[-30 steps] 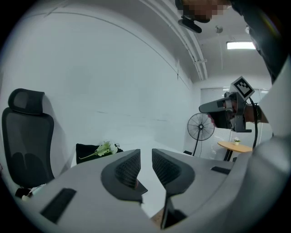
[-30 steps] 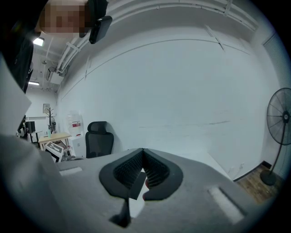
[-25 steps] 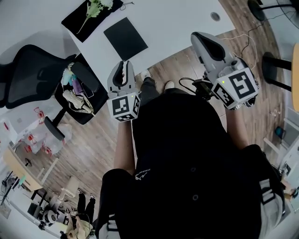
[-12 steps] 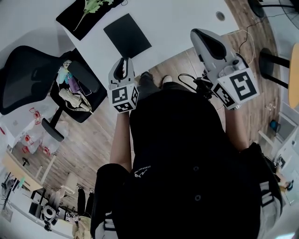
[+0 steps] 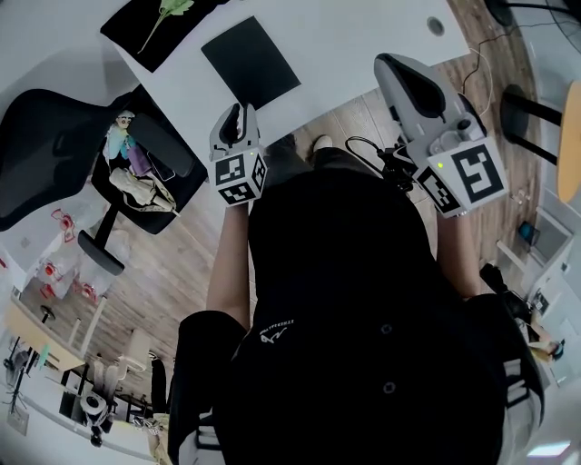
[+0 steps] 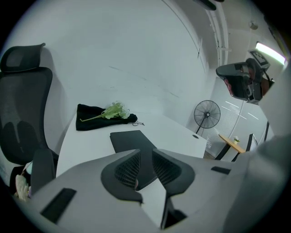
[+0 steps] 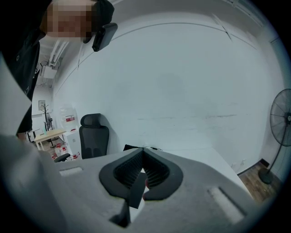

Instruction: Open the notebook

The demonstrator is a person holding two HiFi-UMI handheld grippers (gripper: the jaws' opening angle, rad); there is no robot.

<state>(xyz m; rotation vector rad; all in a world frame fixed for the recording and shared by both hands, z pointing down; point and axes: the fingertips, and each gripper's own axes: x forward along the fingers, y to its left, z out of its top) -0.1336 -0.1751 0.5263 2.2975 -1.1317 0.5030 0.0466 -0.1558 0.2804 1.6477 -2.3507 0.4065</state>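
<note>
A black notebook [image 5: 250,62] lies closed and flat on the white table [image 5: 345,45]; the left gripper view shows the notebook [image 6: 129,139] just past the jaws. My left gripper [image 5: 238,116] hangs over the table's near edge, short of the notebook, its jaws [image 6: 145,152] a narrow gap apart with nothing between them. My right gripper [image 5: 392,65] is held off the table's right corner, above the floor. Its jaws [image 7: 143,150] meet at the tips and hold nothing.
A black cloth [image 5: 150,23] with a green sprig [image 6: 111,110] lies at the table's far left. A black office chair [image 5: 54,136] with small things on its seat [image 5: 132,173] stands left of the table. A cable [image 5: 372,150] runs over the wooden floor. A fan [image 6: 207,114] stands beyond.
The left gripper has come a little nearer to the table's edge and the notebook. The right gripper has barely shifted. The notebook has stayed closed.
</note>
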